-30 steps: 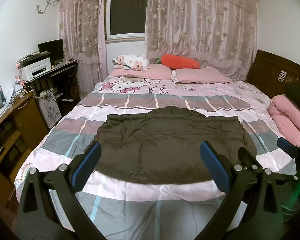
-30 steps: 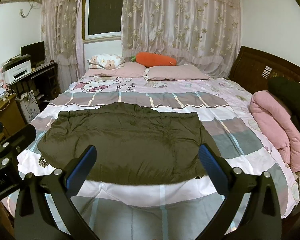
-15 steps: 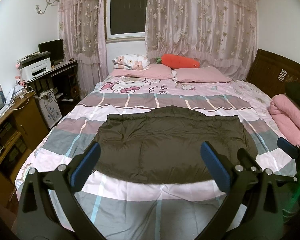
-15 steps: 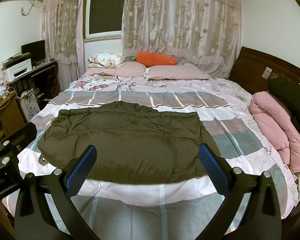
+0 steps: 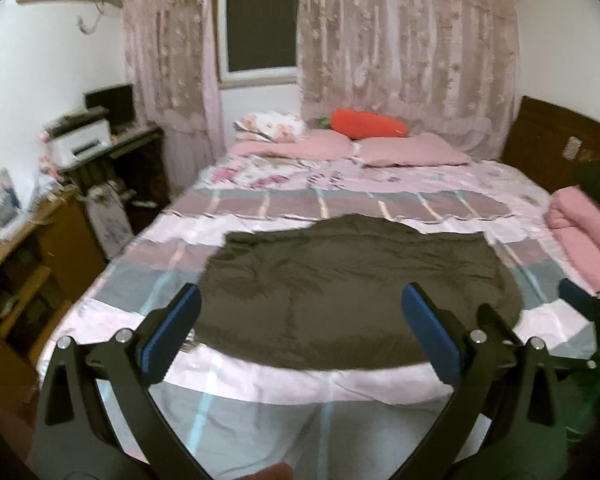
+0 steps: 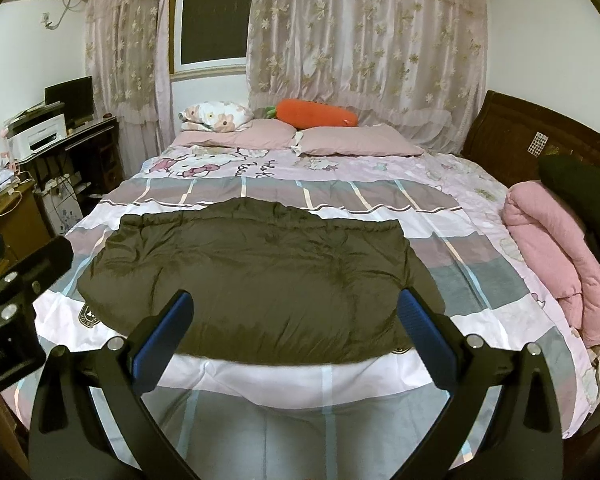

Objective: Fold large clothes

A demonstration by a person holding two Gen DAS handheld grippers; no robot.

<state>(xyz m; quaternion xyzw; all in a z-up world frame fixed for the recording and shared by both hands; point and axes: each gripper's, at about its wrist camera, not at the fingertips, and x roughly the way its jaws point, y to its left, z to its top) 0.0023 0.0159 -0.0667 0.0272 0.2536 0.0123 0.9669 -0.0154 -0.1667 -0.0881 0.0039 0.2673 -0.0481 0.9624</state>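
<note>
My left gripper (image 5: 300, 320) has just started to move: its view is smeared now where it was sharp half a second ago, and the room has slid a little, so I read this as the start of a reach toward the dark olive padded jacket (image 6: 256, 276). My right gripper (image 6: 296, 320) has barely shifted; its view is crisp and frames the jacket much as before. Both grippers are spread wide and hold nothing, and the jacket has not been touched or moved. So the fold itself has not begun; I judge this to be the approach, with the left side leading.

The jacket lies flat across the middle of the bed (image 6: 480, 280), on the pink and grey striped cover, well short of the pillows (image 6: 356, 142) and the orange carrot cushion (image 6: 316, 114). It is puffy and creased, wider than it is deep, with a gathered, rounded far edge and a straighter near edge just beyond my fingertips. A small round badge shows at each near corner. I cannot see sleeves; they may be tucked under. A rolled pink blanket (image 6: 548, 248) sits apart at the right edge of the bed.
</note>
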